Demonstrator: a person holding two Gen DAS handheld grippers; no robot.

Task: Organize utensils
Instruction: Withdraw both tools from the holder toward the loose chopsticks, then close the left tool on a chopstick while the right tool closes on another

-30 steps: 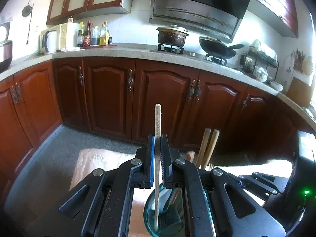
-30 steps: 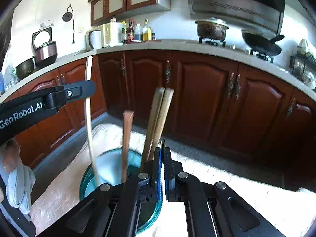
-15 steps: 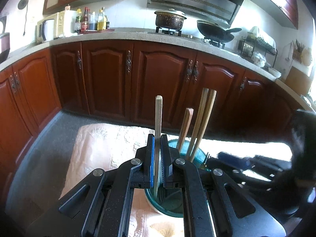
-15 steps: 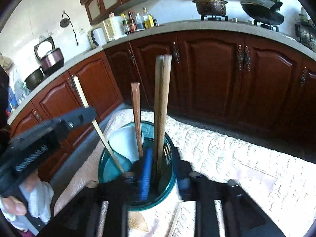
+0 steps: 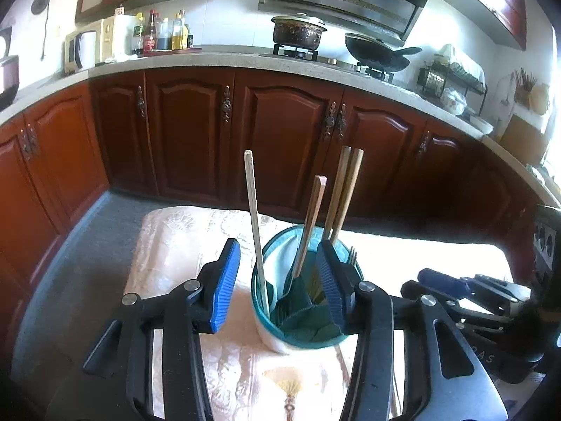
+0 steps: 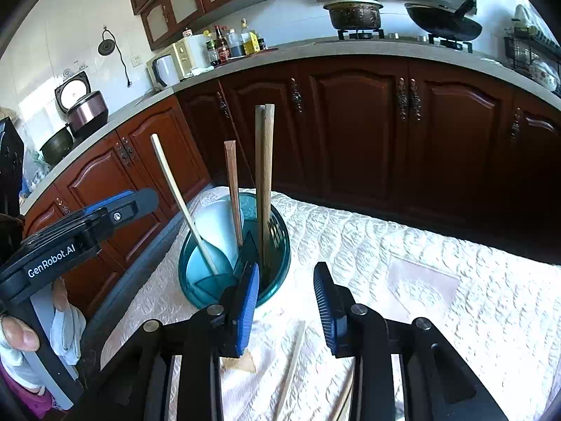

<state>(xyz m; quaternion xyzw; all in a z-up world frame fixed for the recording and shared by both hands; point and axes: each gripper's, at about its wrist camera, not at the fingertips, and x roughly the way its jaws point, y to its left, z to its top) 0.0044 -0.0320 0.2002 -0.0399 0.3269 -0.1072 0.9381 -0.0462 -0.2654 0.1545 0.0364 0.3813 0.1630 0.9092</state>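
A teal glass utensil holder (image 5: 298, 333) (image 6: 277, 277) stands on a white quilted cloth. A pale chopstick (image 5: 254, 217) (image 6: 182, 203), a short brown stick (image 5: 310, 224) (image 6: 233, 189), a pair of brown chopsticks (image 5: 342, 193) (image 6: 263, 168) and a fork (image 6: 275, 233) stand in it. My left gripper (image 5: 278, 287) is open and empty, its jaws on either side of the holder. My right gripper (image 6: 285, 310) is open and empty, just right of the holder. More loose sticks (image 6: 292, 361) lie on the cloth under the right gripper.
The cloth-covered table (image 6: 438, 280) stretches to the right. Dark red kitchen cabinets (image 5: 280, 140) and a counter with a pot (image 5: 298, 31), a wok and bottles run behind. The right gripper (image 5: 466, 291) shows at the right of the left wrist view.
My left gripper opened and let go of the pale chopstick, which now stands in the holder. My right gripper opened and drew back to the right of the holder.
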